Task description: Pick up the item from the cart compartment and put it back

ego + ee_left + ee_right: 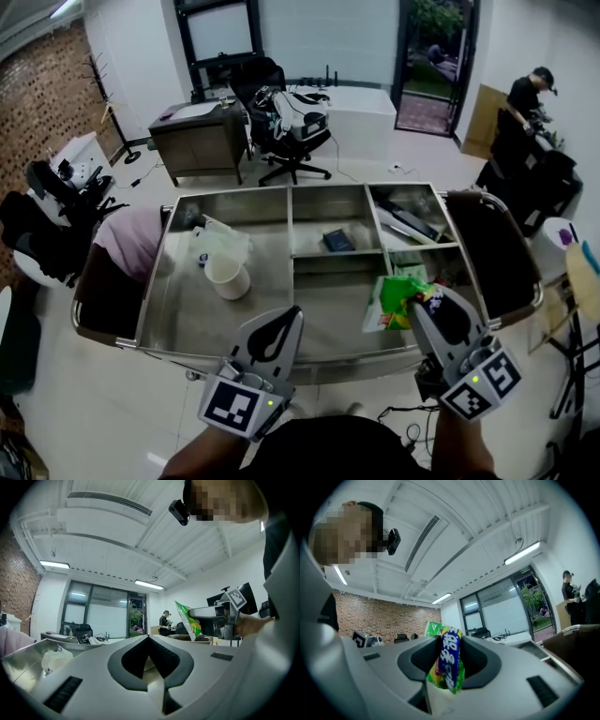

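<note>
Above the steel cart [319,319], right gripper [419,298] clamped on green snack bag [394,302], left gripper [292,314] closed (empty)

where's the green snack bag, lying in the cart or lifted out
Lifted out: the right gripper is shut on the snack bag, holding it in the air over the cart.

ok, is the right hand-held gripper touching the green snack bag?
Touching. The right gripper view shows the jaws of the right hand-held gripper closed on the green snack bag, with the bag's edge pinched between the pads.
</note>
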Tool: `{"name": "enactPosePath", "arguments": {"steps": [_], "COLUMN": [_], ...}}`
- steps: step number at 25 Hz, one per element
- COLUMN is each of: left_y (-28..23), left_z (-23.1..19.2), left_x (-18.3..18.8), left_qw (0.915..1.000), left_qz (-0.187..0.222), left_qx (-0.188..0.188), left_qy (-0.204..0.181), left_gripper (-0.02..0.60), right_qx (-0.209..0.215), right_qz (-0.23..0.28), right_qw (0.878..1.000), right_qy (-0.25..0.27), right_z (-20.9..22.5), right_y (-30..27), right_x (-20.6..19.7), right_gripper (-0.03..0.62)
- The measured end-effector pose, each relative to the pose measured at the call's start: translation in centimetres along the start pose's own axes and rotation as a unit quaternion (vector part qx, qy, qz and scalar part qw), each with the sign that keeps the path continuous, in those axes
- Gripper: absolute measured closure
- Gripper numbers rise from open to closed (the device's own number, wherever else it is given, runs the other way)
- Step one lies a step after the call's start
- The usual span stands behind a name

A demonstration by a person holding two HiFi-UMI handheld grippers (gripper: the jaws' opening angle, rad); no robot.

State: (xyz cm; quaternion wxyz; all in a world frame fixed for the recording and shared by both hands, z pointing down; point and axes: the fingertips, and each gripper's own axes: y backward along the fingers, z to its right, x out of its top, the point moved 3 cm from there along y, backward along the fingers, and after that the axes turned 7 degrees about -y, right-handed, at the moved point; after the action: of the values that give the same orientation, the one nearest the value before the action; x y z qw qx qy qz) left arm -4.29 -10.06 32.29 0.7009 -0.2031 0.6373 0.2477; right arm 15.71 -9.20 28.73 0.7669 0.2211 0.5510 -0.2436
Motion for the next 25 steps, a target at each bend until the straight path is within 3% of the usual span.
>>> {"name": "enactPosePath", "arguments": {"steps": [6, 19, 25], "left_y": [-0.2, -0.3, -0.5], "left_z": [-0.1, 0.1, -0.1], "left_x": [-0.2, -0.5, -1.1], "left_qw": [1.0000, 0.9999, 0.9997], "left_qz": [-0.004, -0.014, -0.022], "left_qx": [0.003, 0.002, -0.002], "left_qy": [0.001, -0.010, 0.007], "left_gripper": [0.581, 0.581, 0.581], "right_qx": [-0.005, 0.002, 0.007], "right_qz": [-0.046, -0.047, -0.048], "right_qw": [0.999, 0.999, 0.999], "right_qy": [-0.006, -0.007, -0.007], "right_z": [-0.4, -0.3, -0.3], "right_y": [0.2, 0.0, -0.3], "right_x": [-3.9, -4.2, -4.4], "right_gripper": [0.441, 0.441, 0.441]}}
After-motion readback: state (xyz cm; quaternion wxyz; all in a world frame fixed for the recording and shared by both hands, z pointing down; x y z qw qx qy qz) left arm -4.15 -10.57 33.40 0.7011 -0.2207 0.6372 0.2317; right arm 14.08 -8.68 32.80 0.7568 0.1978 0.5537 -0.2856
